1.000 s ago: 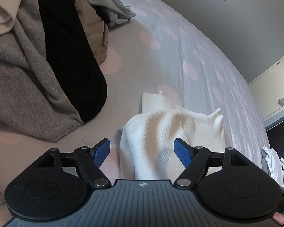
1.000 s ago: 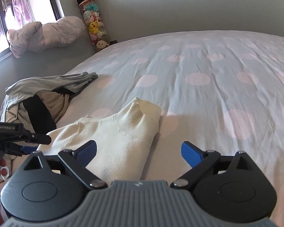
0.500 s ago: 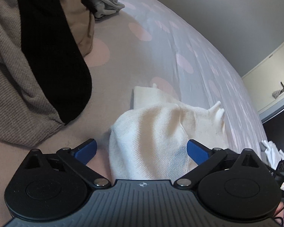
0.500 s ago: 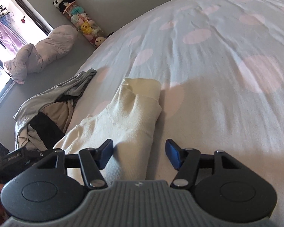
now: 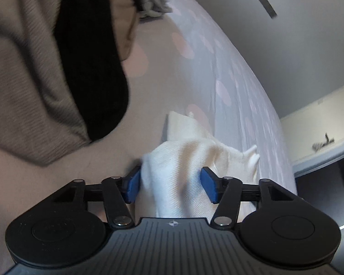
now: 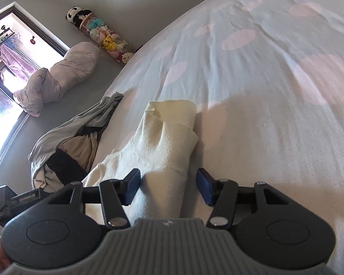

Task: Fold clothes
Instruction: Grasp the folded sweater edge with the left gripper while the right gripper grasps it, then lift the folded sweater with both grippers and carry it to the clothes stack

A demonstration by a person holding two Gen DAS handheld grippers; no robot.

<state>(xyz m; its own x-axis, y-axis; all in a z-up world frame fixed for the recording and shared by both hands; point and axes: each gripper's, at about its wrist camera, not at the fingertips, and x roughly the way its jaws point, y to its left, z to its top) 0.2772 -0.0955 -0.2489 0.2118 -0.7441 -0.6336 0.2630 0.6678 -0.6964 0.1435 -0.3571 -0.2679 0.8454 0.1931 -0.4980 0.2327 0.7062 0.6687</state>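
Cream sweater [image 6: 162, 151] lies on the bed [image 6: 275, 96], its long axis running from lower centre toward mid-frame; both the left tongs [image 5: 170, 184] and right tongs [image 6: 168, 186] straddle it, half-wide, closing, neither nearer.

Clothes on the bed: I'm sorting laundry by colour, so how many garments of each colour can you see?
Cream: 1, the cream sweater
Grey knit: 1, the grey knit garment
Black: 1, the black garment
Tan: 1, the tan garment
Light grey: 1, the light grey garment
Total: 5, though the pile may hide more.
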